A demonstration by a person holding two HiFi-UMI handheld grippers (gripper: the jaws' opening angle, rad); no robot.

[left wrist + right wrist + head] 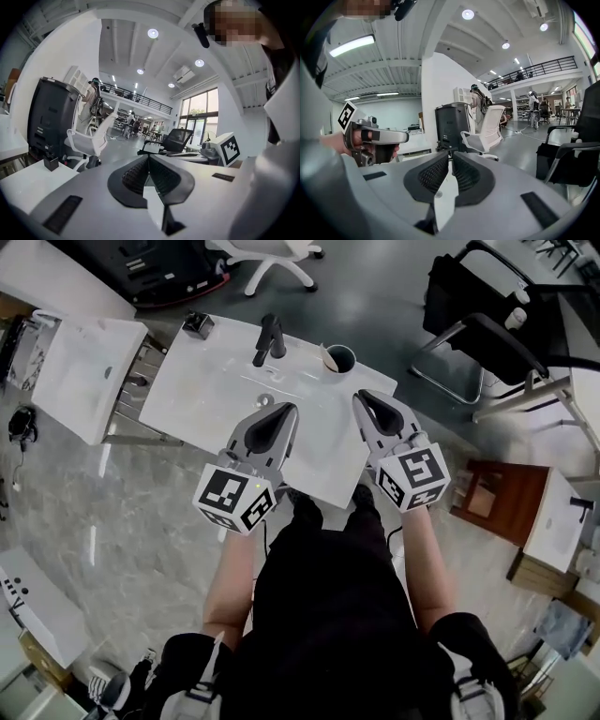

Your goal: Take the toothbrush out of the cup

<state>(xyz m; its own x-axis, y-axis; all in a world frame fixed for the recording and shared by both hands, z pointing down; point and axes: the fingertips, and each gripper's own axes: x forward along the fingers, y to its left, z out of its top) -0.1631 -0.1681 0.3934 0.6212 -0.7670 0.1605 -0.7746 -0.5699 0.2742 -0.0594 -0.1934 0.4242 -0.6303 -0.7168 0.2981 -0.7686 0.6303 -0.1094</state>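
A dark cup (341,360) stands at the back right of the white washbasin top (216,381), with a pale toothbrush (328,356) leaning out of it to the left. Both grippers hover over the front of the basin, pointing away from me. My left gripper (284,411) is shut and empty, well left of and nearer than the cup. My right gripper (364,397) is also shut and empty, its tip a short way in front of the cup. The cup is hidden in both gripper views, where the left gripper (149,157) and the right gripper (451,155) show closed jaws.
A black faucet (269,339) rises at the back centre of the basin, with a drain (265,400) in front of it and a small black box (198,323) at the back left. A second white basin (80,371) stands to the left. Black chairs (487,334) stand to the right.
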